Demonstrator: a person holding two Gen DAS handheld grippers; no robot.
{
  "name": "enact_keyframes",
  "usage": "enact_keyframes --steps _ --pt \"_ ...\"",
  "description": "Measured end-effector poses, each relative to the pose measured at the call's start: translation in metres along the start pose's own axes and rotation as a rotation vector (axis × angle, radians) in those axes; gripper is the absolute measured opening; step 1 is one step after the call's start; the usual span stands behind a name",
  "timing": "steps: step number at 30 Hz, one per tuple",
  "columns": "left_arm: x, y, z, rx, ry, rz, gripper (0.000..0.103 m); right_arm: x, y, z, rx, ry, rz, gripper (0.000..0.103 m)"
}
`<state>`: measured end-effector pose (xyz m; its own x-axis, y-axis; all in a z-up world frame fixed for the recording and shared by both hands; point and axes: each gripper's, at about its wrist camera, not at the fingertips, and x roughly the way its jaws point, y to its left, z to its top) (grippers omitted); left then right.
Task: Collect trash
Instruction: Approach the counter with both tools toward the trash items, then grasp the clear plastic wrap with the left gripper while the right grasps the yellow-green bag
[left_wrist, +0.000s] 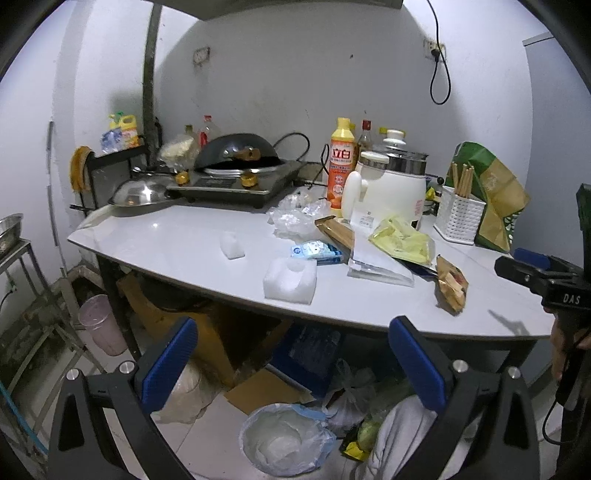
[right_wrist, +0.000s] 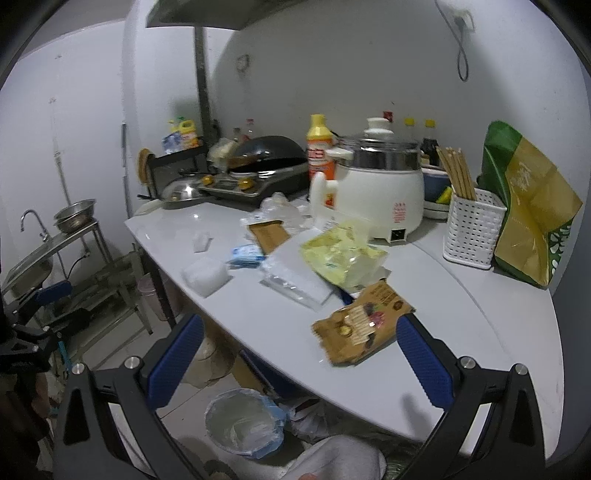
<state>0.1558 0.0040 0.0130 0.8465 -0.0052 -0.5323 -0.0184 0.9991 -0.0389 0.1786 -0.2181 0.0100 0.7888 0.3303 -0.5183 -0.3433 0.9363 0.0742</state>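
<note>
Trash lies on the white table (left_wrist: 177, 243): a brown snack wrapper (right_wrist: 362, 325) near the front edge, a yellow plastic bag (right_wrist: 341, 256), a clear flat package (left_wrist: 376, 262), a blue packet (left_wrist: 317, 251), two white foam blocks (left_wrist: 290, 278) and crumpled clear plastic (left_wrist: 291, 219). A bin lined with a blue bag (left_wrist: 286, 437) stands on the floor under the table edge. My left gripper (left_wrist: 293, 360) is open and empty, in front of the table above the bin. My right gripper (right_wrist: 301, 354) is open and empty, its right finger beside the brown wrapper.
A white electric pot (right_wrist: 380, 184), an orange detergent bottle (left_wrist: 341, 162), a white chopstick basket (right_wrist: 472, 229) and a green-gold bag (right_wrist: 528, 206) stand at the back. A stove with a wok (left_wrist: 236, 162) is far left. Boxes and bags crowd the floor under the table.
</note>
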Motion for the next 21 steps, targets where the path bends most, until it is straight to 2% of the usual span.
enact_keyframes --steps 15,21 --pt "0.089 0.007 0.041 0.031 0.059 -0.007 0.103 0.06 -0.055 0.027 0.061 0.05 -0.066 0.103" --pt "0.122 0.004 0.057 0.062 0.088 -0.038 0.103 0.081 -0.071 0.034 0.082 0.07 -0.084 0.103"
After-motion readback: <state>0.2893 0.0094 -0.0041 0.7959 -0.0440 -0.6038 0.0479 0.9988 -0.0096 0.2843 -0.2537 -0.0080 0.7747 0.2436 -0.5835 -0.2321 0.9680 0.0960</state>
